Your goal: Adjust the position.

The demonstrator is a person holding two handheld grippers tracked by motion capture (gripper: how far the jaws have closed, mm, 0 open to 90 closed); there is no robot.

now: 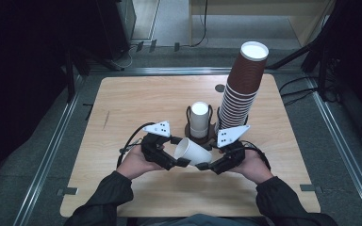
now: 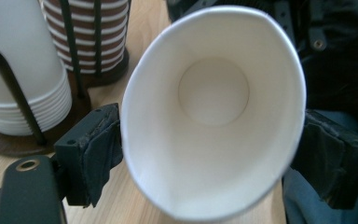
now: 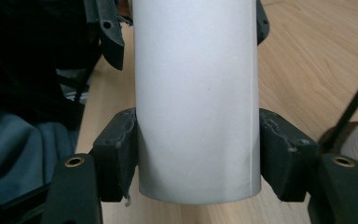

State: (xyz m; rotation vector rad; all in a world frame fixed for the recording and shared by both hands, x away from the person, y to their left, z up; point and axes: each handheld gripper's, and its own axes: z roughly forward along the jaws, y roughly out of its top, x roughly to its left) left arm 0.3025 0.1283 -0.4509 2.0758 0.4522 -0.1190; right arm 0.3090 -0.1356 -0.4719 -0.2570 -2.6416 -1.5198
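Both grippers share one white paper cup, lying sideways above the table. Right gripper jaws pinch its base end; left gripper jaws flank the squashed rim, apparently gripping. Beyond stand the holder's white stack and brown stack, likely its destination.

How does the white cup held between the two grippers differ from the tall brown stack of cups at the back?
The white cup is a single cup, lying on its side above the table; the brown stack is many nested cups standing in a holder, leaning slightly. The white cup is plain white outside; the brown stack shows brown walls with white rims. The white cup sits between the jaws of the left gripper and the right gripper; the brown stack stands untouched. Both look like paper cups, white inside.
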